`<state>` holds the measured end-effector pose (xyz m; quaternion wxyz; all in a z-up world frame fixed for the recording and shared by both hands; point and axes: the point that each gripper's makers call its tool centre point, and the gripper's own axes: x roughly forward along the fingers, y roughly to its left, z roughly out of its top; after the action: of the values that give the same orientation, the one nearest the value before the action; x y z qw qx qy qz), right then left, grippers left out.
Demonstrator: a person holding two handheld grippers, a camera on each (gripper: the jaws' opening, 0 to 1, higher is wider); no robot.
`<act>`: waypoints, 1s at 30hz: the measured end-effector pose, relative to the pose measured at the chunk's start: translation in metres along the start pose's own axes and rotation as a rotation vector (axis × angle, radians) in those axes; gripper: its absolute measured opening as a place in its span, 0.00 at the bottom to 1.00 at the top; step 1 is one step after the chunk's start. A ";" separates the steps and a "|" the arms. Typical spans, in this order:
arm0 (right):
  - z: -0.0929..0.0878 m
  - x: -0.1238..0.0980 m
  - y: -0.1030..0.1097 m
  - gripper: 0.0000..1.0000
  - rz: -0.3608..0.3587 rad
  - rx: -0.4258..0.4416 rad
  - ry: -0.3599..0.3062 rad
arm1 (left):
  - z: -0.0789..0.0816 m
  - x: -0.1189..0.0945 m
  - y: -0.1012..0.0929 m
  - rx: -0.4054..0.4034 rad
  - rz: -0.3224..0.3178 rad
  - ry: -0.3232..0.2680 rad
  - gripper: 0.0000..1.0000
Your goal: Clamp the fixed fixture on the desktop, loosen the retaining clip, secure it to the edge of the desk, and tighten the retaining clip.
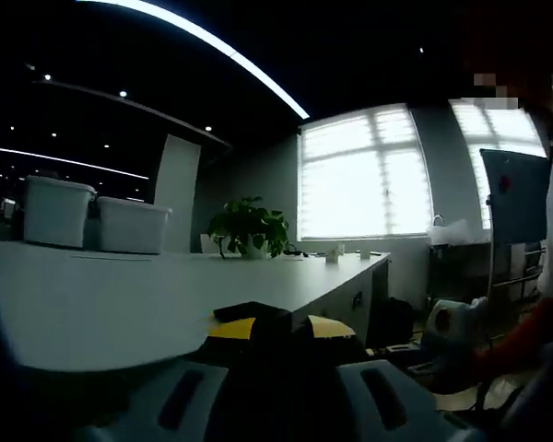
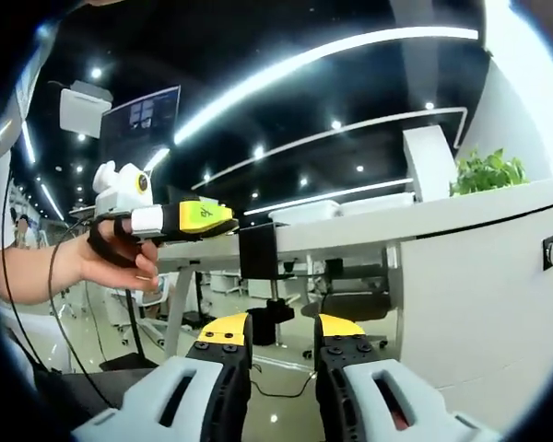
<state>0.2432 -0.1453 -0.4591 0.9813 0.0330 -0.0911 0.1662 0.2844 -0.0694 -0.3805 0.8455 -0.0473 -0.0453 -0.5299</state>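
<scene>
A small black fixture [image 1: 251, 313] lies at the near edge of the white desk [image 1: 120, 295], between the yellow-tipped jaws of my left gripper [image 1: 281, 327], which looks shut on it. In the right gripper view a hand [image 2: 120, 262] holds that left gripper [image 2: 223, 219] level, its tip against a black block [image 2: 258, 250] at the desk edge [image 2: 461, 216]. My right gripper [image 2: 283, 330] hangs below desk height, open, with nothing between its jaws. It also appears low at the right of the left gripper view [image 1: 447, 322].
Two white bins [image 1: 55, 212] and a potted plant [image 1: 249, 228] stand far back on the desk. A whiteboard [image 1: 516, 193] stands at the right by bright windows. The desk's white side panel [image 2: 479, 295] is close on the right. Chairs and cables sit on the floor beneath.
</scene>
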 end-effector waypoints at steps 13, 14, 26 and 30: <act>-0.012 0.007 -0.011 0.25 -0.038 0.001 0.027 | -0.021 0.016 -0.011 -0.018 -0.089 0.028 0.19; -0.013 0.008 -0.011 0.25 -0.037 -0.005 0.029 | -0.022 0.017 -0.013 -0.017 -0.095 0.030 0.19; -0.024 0.017 -0.001 0.25 -0.008 -0.038 0.053 | -0.028 0.027 -0.016 -0.032 -0.121 -0.003 0.17; -0.029 0.026 0.004 0.25 0.010 -0.070 0.067 | -0.028 0.027 -0.014 -0.038 -0.132 -0.004 0.15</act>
<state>0.2711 -0.1307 -0.4825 0.9835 -0.0073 -0.0638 0.1688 0.2839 -0.1035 -0.4043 0.8074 -0.0615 -0.0401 -0.5854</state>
